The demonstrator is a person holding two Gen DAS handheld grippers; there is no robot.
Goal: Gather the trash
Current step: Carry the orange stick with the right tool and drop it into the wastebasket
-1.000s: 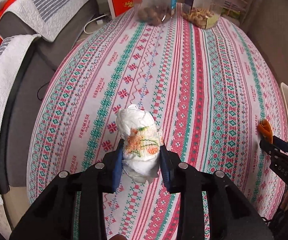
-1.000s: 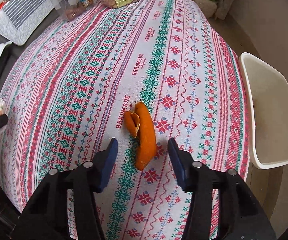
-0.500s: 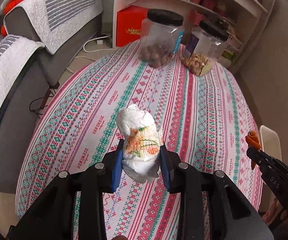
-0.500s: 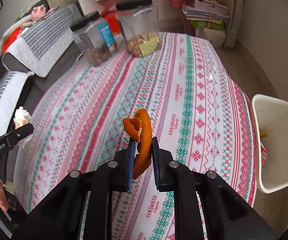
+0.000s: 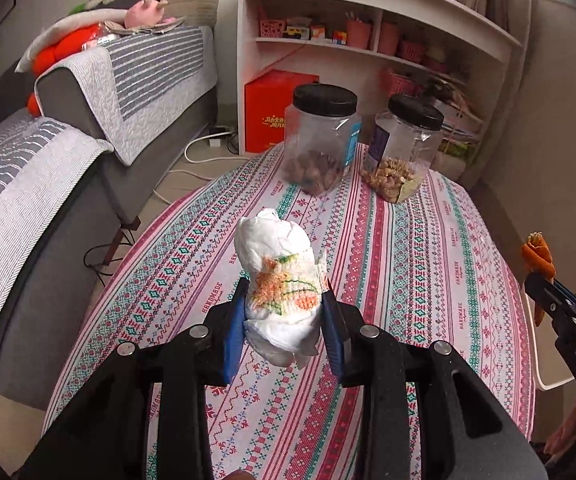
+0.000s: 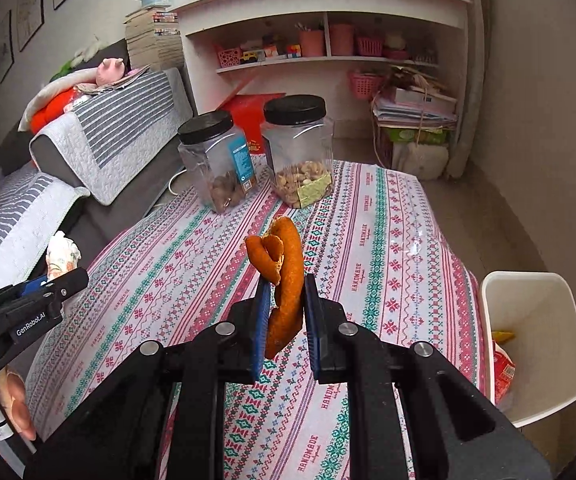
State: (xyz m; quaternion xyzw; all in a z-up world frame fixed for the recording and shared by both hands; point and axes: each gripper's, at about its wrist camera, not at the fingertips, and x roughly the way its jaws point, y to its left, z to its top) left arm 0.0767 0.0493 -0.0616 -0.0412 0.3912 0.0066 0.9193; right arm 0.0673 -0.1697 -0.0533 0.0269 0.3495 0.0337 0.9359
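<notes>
Above the table, both grippers are loaded. Left gripper: fingers part-way open, blue pads clamped on the sides of a crumpled white napkin with an orange-and-green print. The napkin stands upright between the pads, top poking well above the fingertips, bottom hanging just below them, clear of the cloth.

Right gripper: fingers pinched nearly together on a curled orange peel. The peel is upright, upper curl above the fingertips, lower end hanging between the pads, off the table. In the left wrist view the same peel shows at the right edge, held in the right gripper's tip. In the right wrist view the left gripper sits at the left edge with the napkin on it, and a person's hand is visible below it.

The table has a striped patterned cloth. At its far end stand two clear jars with black lids, just beside each other: one with brown nuts, one with pale nuts.

A white bin stands on the floor just beside the table's right edge, with some wrappers inside. A grey sofa with striped covers is left of the table; a white shelf unit is behind it.
</notes>
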